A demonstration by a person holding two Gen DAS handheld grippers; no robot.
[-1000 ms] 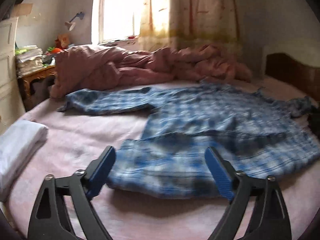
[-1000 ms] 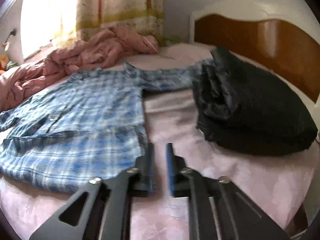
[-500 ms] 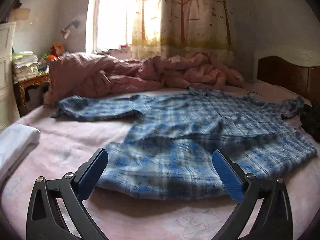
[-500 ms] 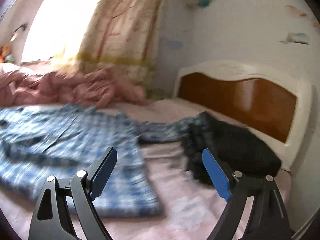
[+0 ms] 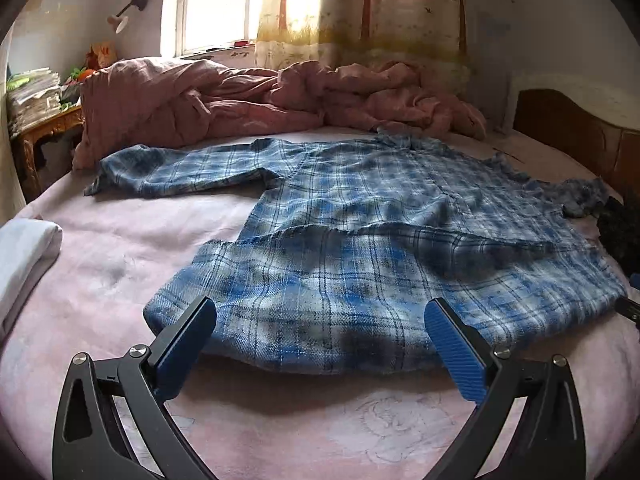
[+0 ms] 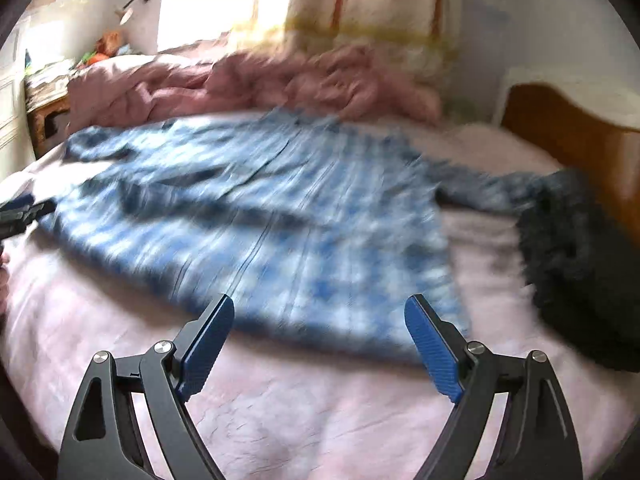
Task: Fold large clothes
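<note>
A blue plaid shirt [image 5: 380, 240] lies spread on the pink bed sheet [image 5: 120, 248], its hem nearest me and one sleeve stretched out to the left. My left gripper [image 5: 320, 344] hovers open just before the hem, with nothing between its blue pads. In the right wrist view the same shirt [image 6: 260, 220] is blurred by motion. My right gripper [image 6: 320, 340] stands open before the hem's right part, holding nothing. The left gripper's tip [image 6: 24, 212] shows at that view's left edge.
A crumpled pink duvet [image 5: 260, 96] fills the far side of the bed. A dark garment [image 6: 580, 264] lies heaped at the right near the wooden headboard [image 6: 576, 136]. Folded white cloth [image 5: 24, 256] rests at the left edge. A cluttered side table [image 5: 44, 120] stands beyond.
My right gripper went from nearly shut to wide open and swung left, from the dark garment toward the shirt's hem. The left gripper barely shifted and stayed open.
</note>
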